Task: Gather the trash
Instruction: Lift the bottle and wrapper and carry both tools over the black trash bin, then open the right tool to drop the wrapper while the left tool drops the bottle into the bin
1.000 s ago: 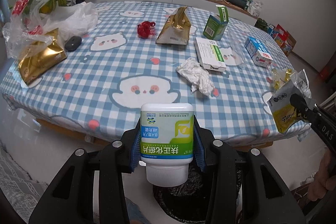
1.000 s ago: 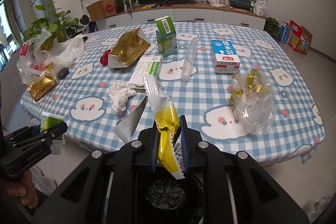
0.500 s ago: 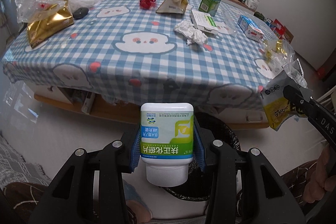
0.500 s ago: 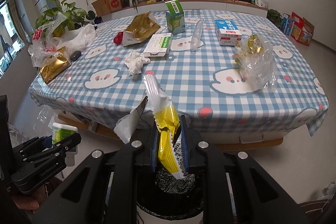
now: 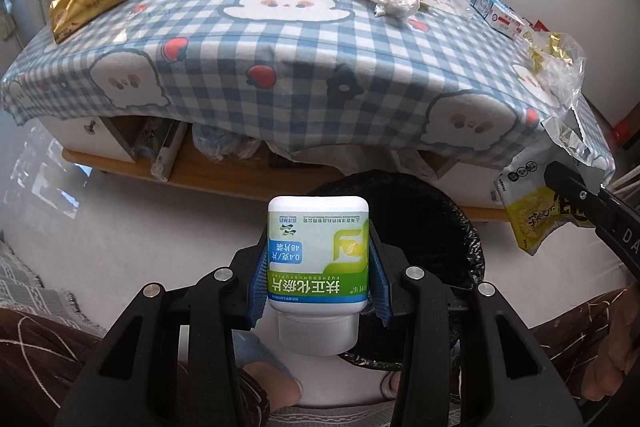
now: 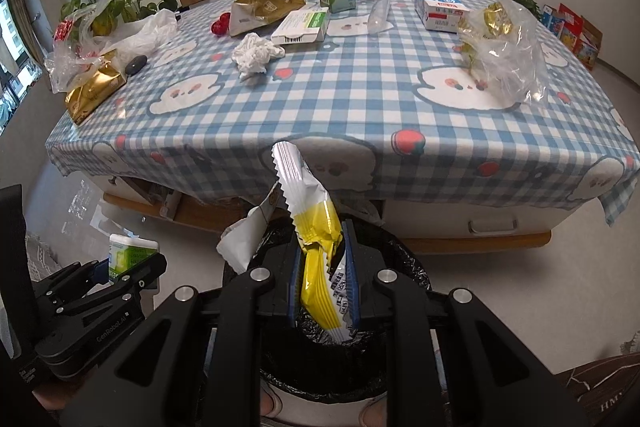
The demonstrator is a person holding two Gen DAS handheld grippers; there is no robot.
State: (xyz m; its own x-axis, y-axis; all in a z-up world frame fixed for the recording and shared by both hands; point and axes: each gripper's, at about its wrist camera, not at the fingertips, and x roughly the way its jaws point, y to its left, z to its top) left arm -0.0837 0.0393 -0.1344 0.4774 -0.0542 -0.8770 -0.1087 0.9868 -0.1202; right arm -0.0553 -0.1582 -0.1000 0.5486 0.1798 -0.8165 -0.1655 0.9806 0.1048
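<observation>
Above the black-lined bin point(image 6: 320, 379) on the floor by the table point(image 6: 360, 99), the right gripper point(image 6: 322, 291) pinches a yellow and white wrapper point(image 6: 316, 247) tight between its pads. Beside it, the left gripper point(image 5: 318, 285) clamps a white pill bottle point(image 5: 318, 259) cap-down, over the bin's near edge.

bin point(image 6: 404, 255) before table point(image 6: 360, 107), tissue point(image 6: 256, 55) on table

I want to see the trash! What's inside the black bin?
Only a crinkly black liner shows inside the bin. The yellow wrapper in the right gripper covers the middle, so the bottom is hidden.
</observation>
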